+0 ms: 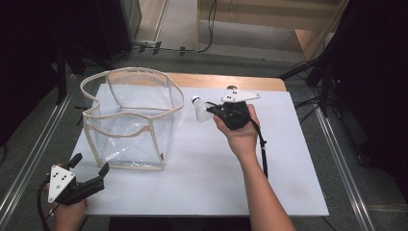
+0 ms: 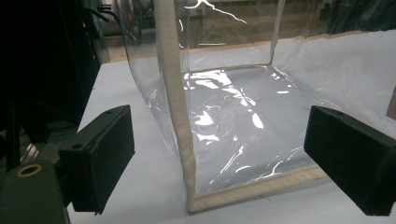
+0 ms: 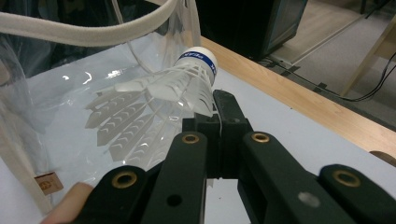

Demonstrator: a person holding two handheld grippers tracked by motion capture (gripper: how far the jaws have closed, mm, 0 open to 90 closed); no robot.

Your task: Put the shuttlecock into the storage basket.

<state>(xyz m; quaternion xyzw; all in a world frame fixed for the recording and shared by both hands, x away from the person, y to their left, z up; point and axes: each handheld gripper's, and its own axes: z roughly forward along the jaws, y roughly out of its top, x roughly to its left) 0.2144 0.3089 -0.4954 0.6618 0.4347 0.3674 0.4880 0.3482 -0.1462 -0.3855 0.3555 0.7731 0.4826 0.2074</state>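
High view: shuttlecock (image 1: 201,110) is pinched in the right claw (image 1: 215,111), lifted off the white surface (image 1: 207,168), just right of the clear bag (image 1: 130,118). Left claw (image 1: 90,166) is parked open at the bag's near-left corner.

Left gripper view: jaws are spread wide, the bag's seamed corner (image 2: 180,140) seen between them, untouched.

Right gripper view: jaws are clamped on the shuttlecock's feathers (image 3: 159,102), cork pointing away, beside the bag rim.

The right hand-held gripper (image 1: 210,111), mid-frame, grips a white shuttlecock (image 1: 200,109) just right of the clear bag (image 1: 131,120). The left hand-held gripper (image 1: 90,166) rests, jaws apart, lower left on the worktop (image 1: 211,178).
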